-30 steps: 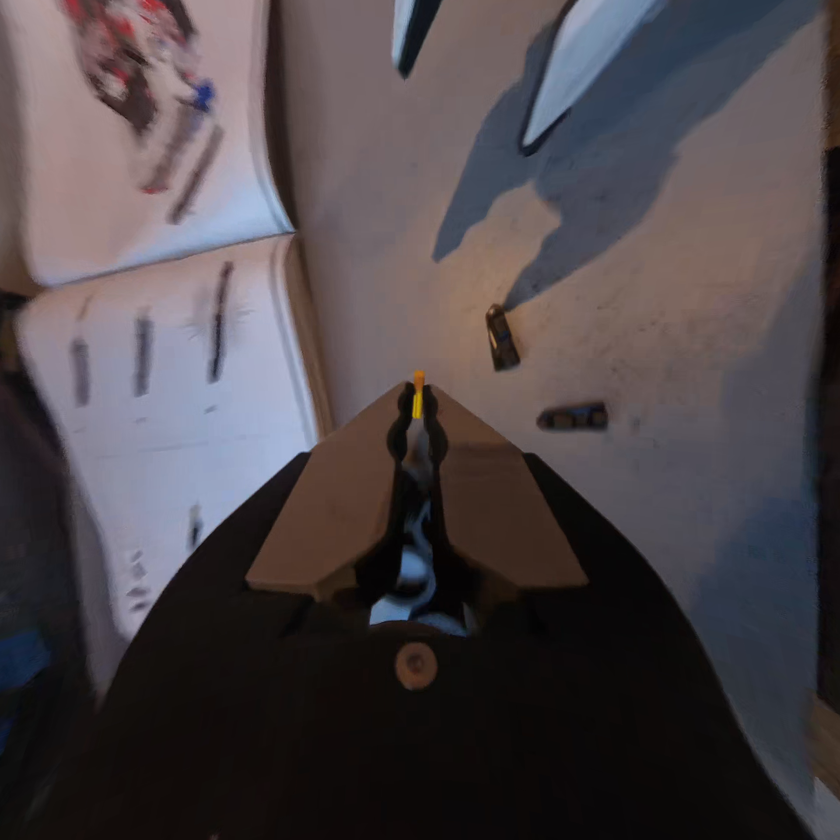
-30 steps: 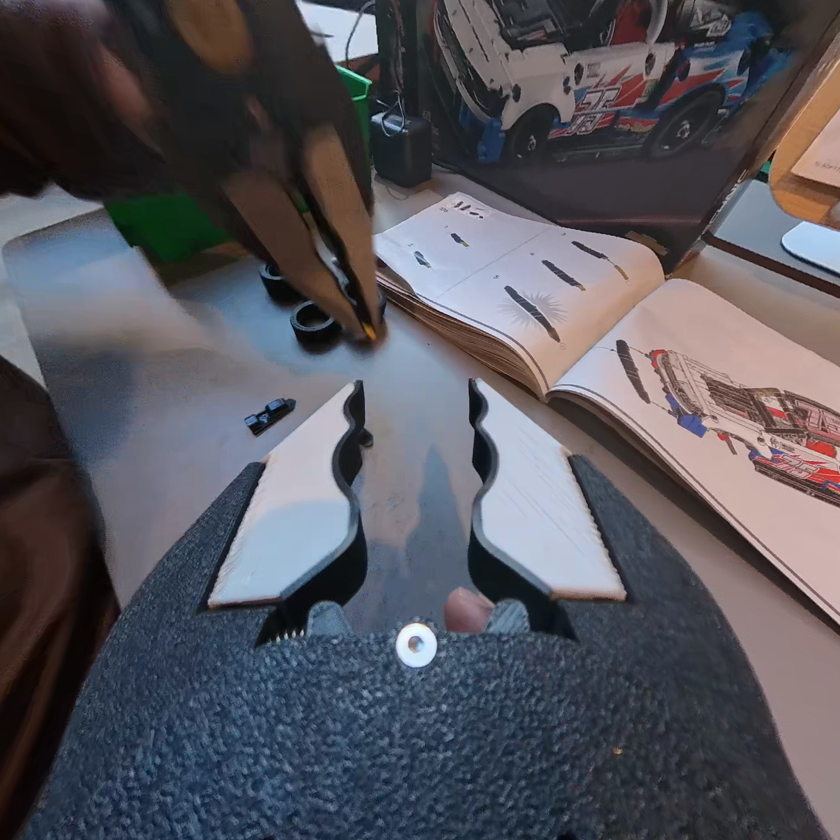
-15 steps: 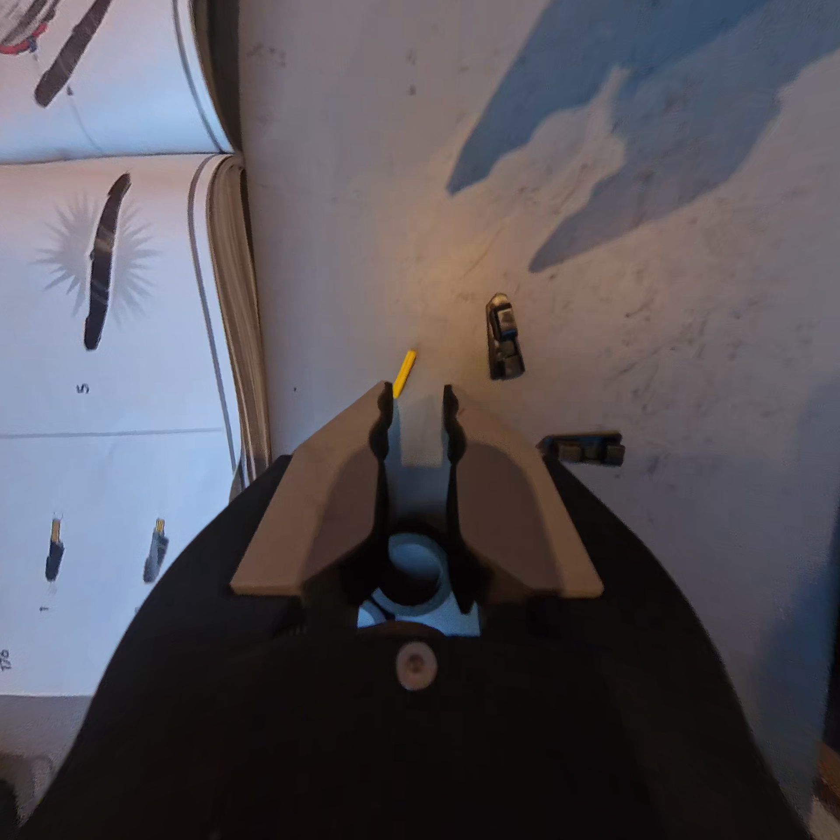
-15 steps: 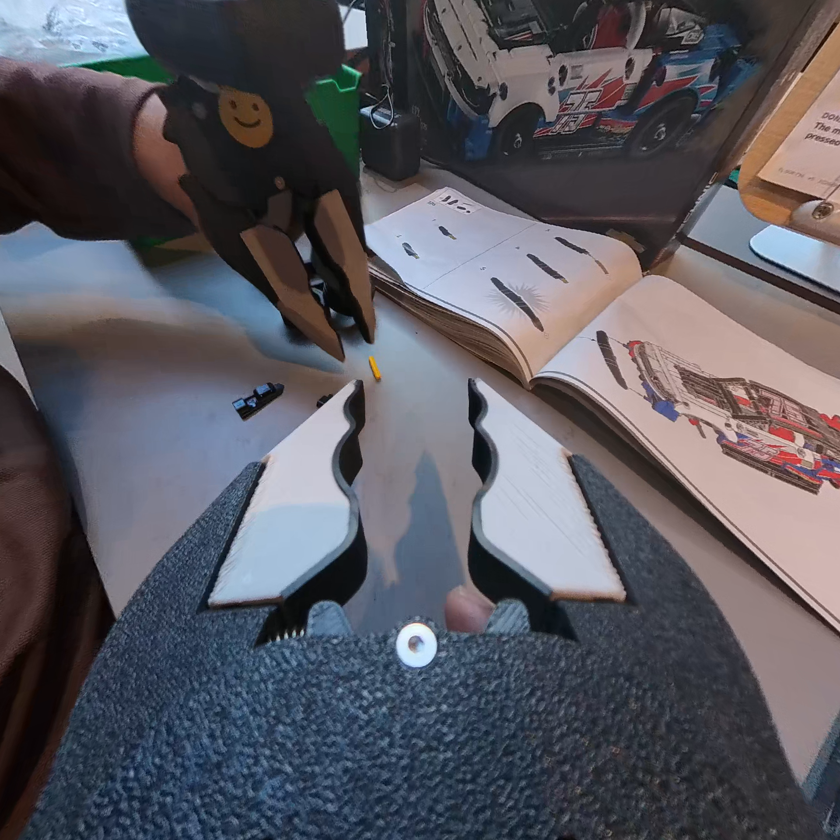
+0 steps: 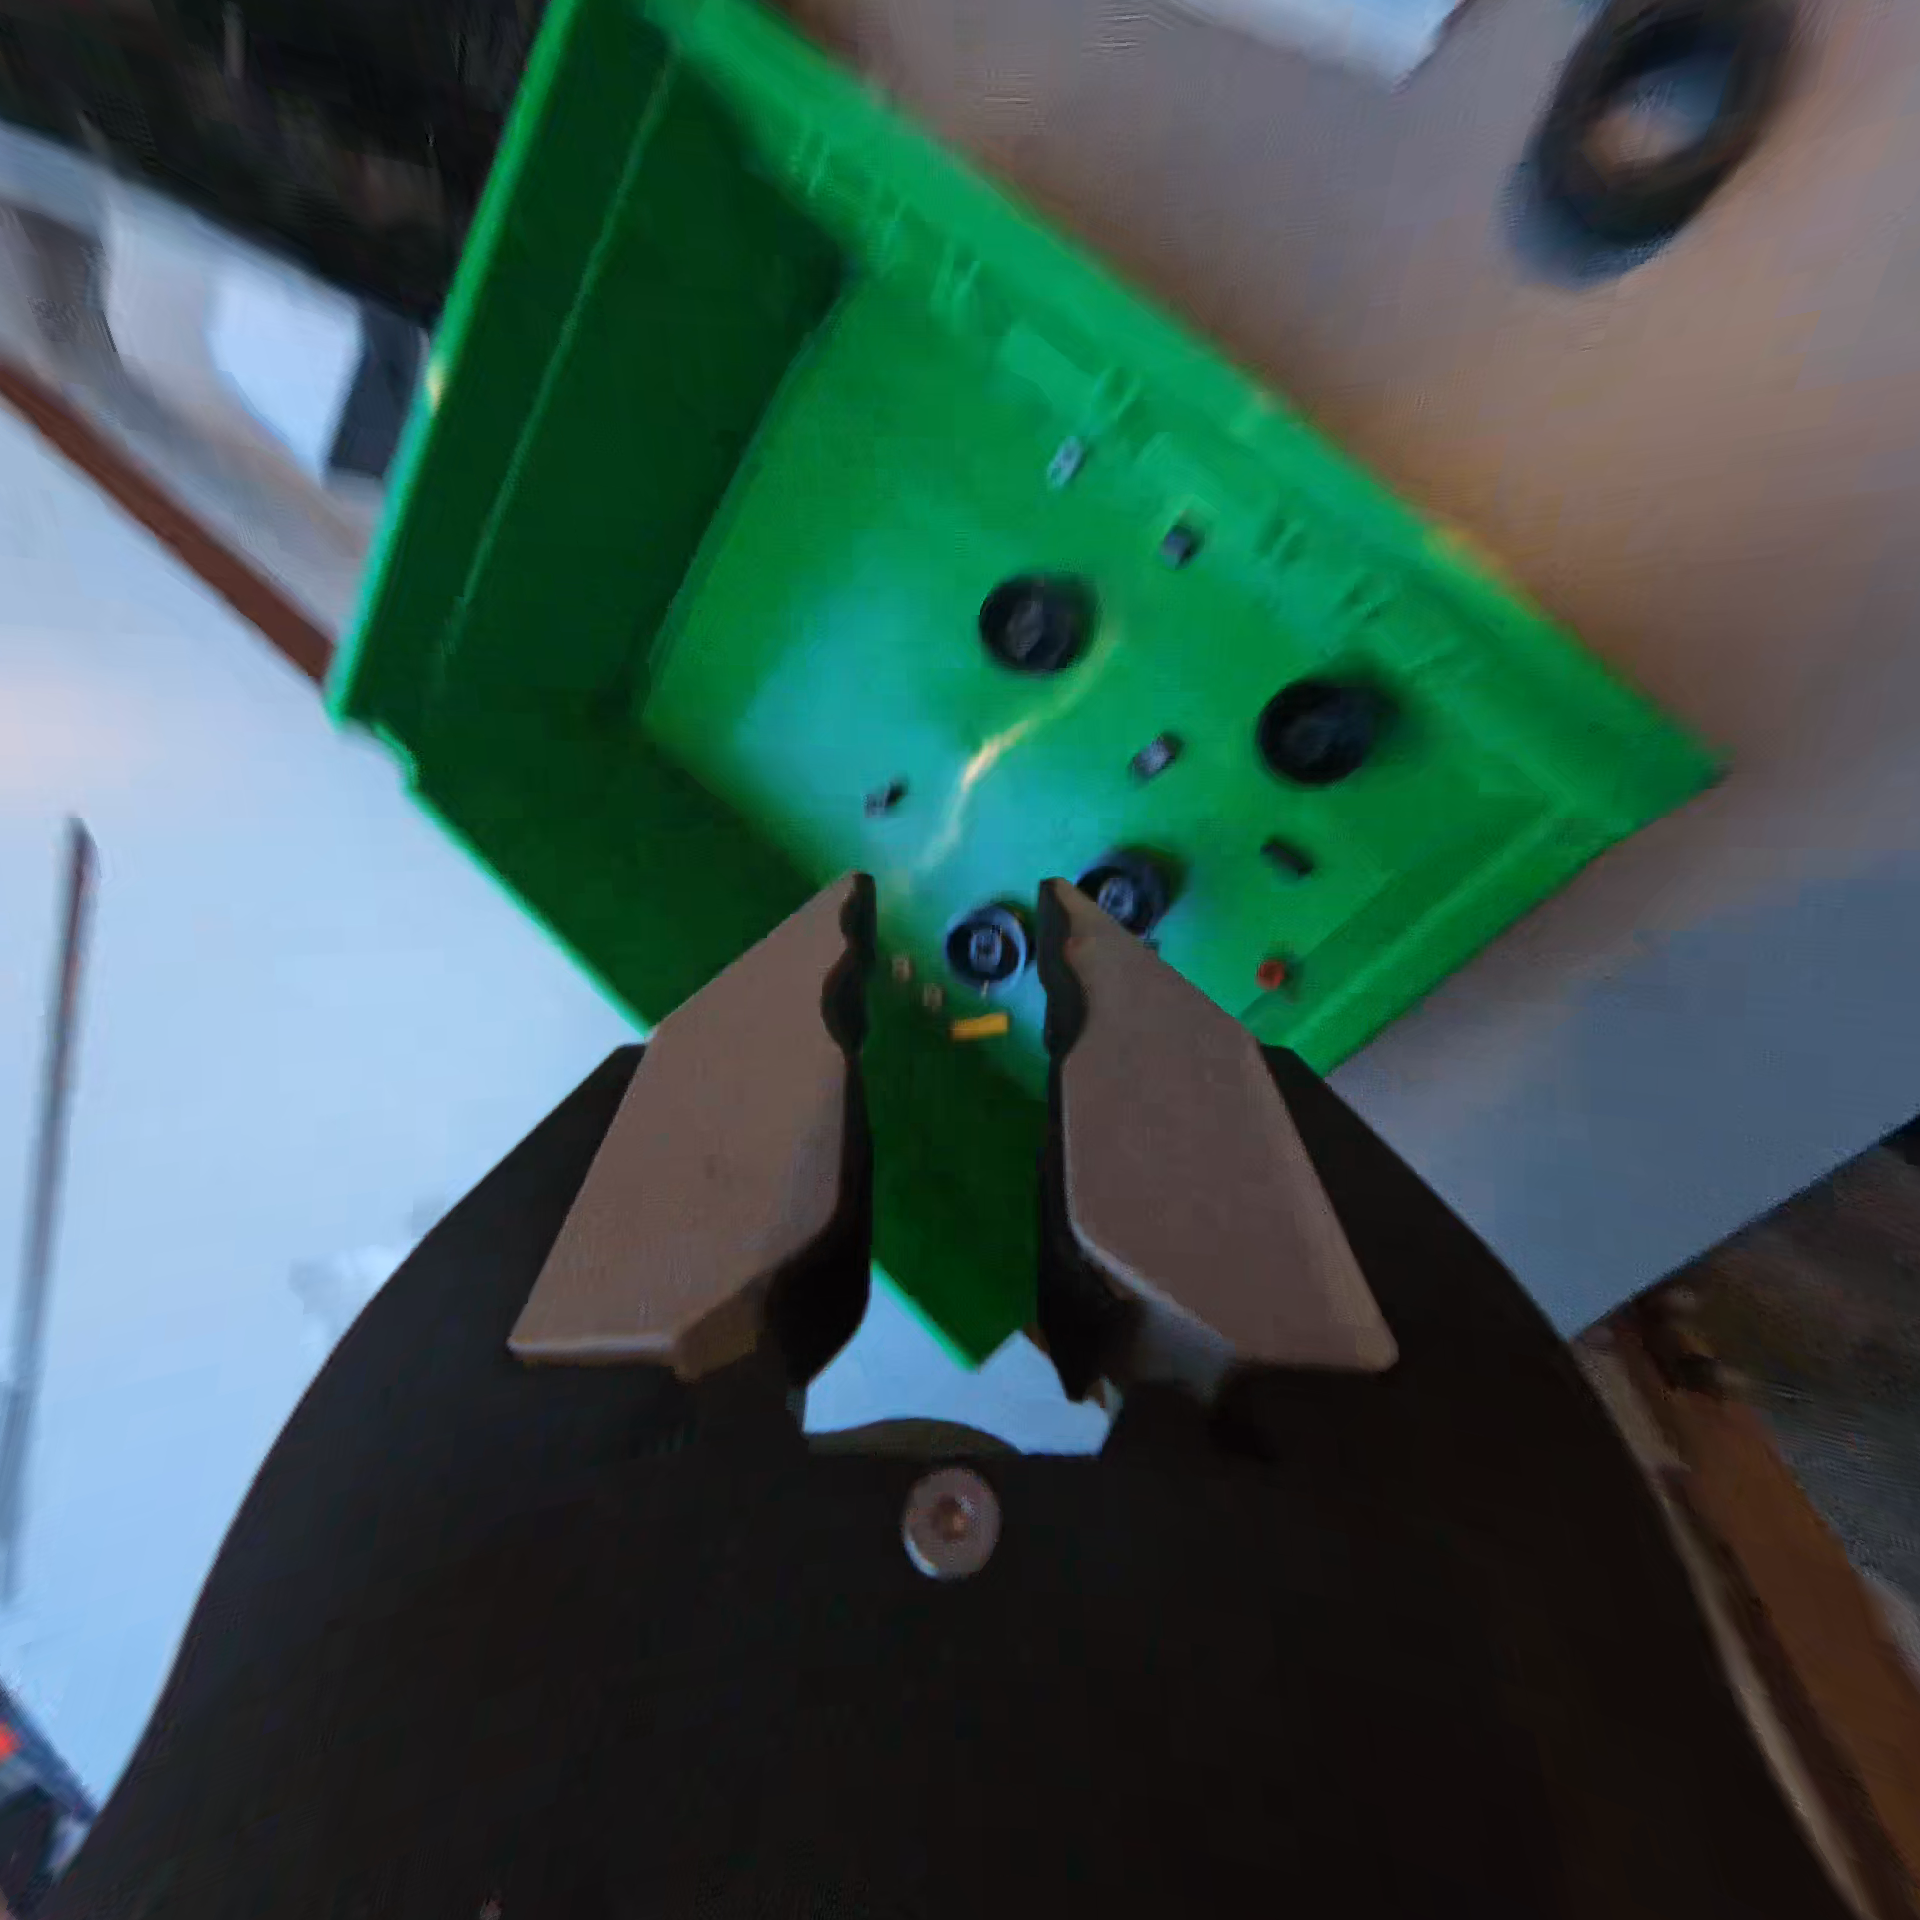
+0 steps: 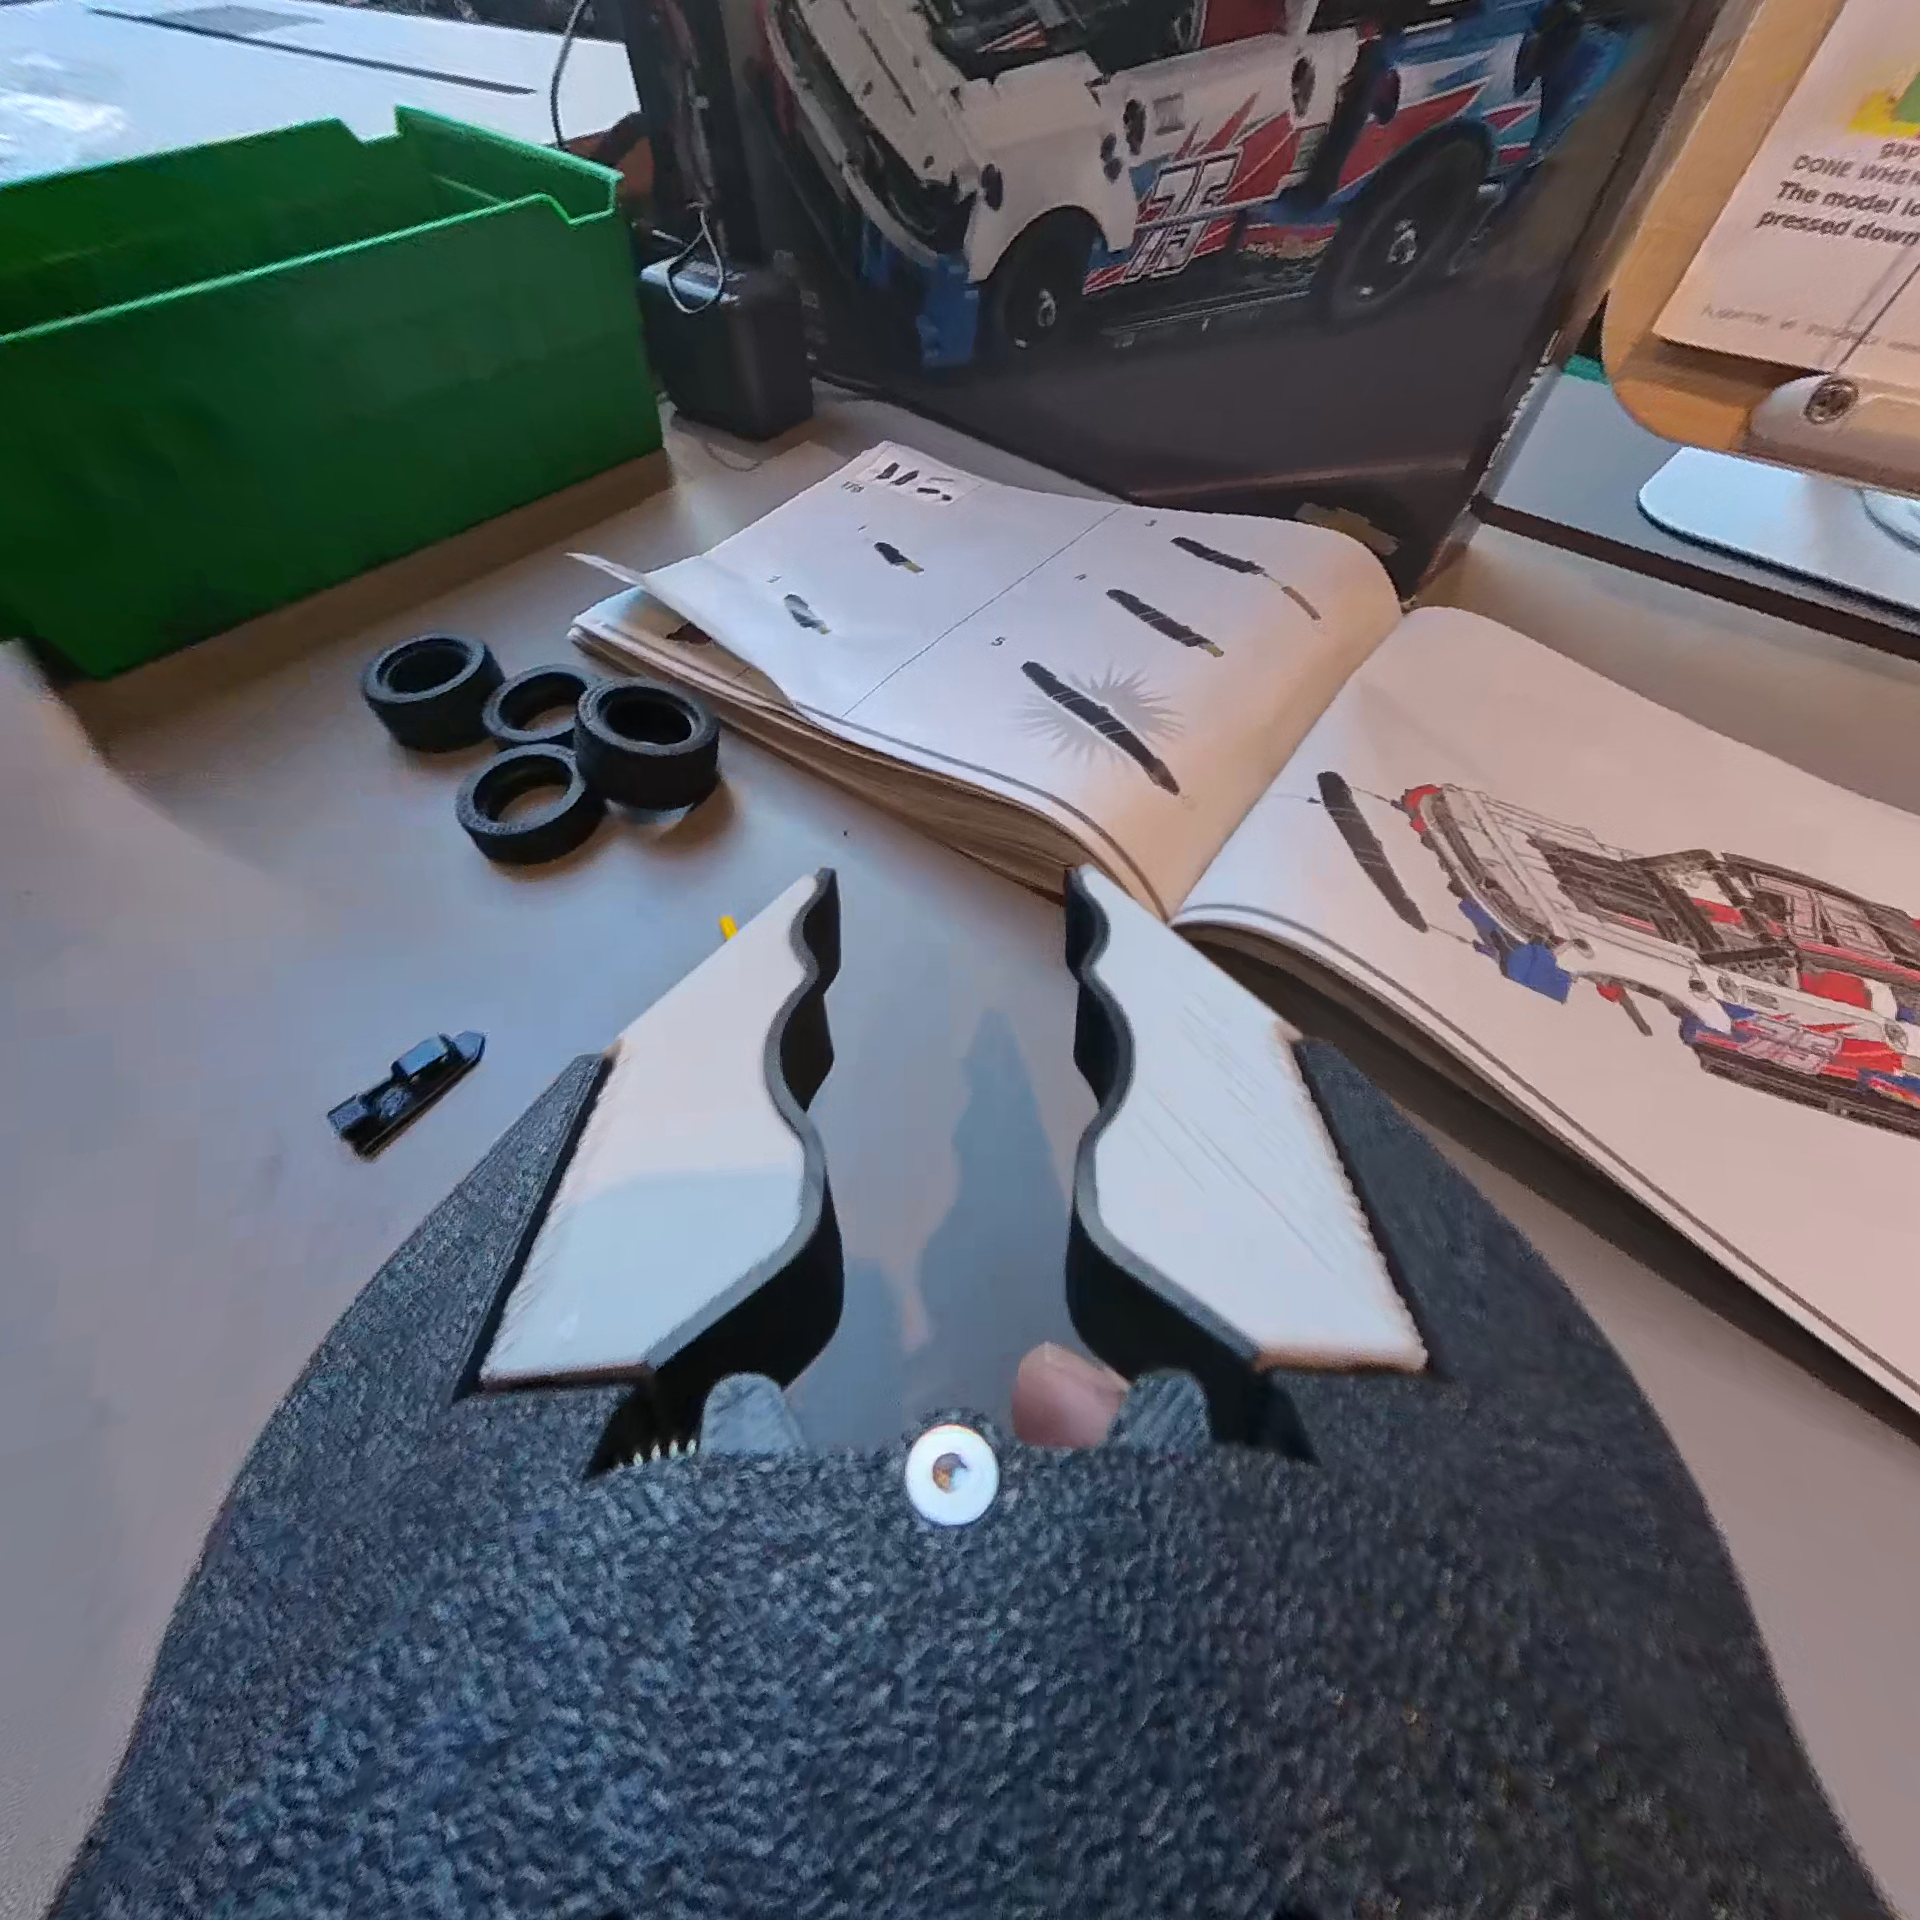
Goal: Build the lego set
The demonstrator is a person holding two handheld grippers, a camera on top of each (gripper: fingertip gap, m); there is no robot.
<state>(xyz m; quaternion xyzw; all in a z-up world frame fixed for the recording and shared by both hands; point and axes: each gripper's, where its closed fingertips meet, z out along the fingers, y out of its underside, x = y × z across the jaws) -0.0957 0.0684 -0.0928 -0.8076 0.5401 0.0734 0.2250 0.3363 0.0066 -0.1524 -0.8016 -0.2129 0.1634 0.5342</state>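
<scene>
1. Blur covers the whole left wrist view, so the small parts in the green bin (image 5: 582, 436) are hard to tell apart; round black pieces, a yellow piece (image 5: 980, 1028) and a small red piece (image 5: 1270, 974) can be made out on its floor.
2. Most of a yellow peg (image 6: 728, 924) on the bench (image 6: 260, 935) is hidden behind the tip of one finger of the right gripper (image 6: 951, 894); only its end shows at 11 o'clock of that tip.
3. The lego box (image 6: 1143, 208) is cut off by the top edge of the right wrist view.
4. The left gripper (image 5: 948, 896) is held above the bin, pointing down into it, with its fingers apart and nothing between them.
5. The right gripper is held low over the bench, level with it, its fingers spread wide and empty.
6. Four black tyres (image 6: 540, 743) are clustered on the bench at 10 o'clock of the right gripper, near the bin.
7. A small black piece (image 6: 405, 1076) lies at 9 o'clock, apart from the tyres.
8. The instruction booklet (image 6: 1195, 748) lies open at 1 o'clock, in front of the box.
</scene>
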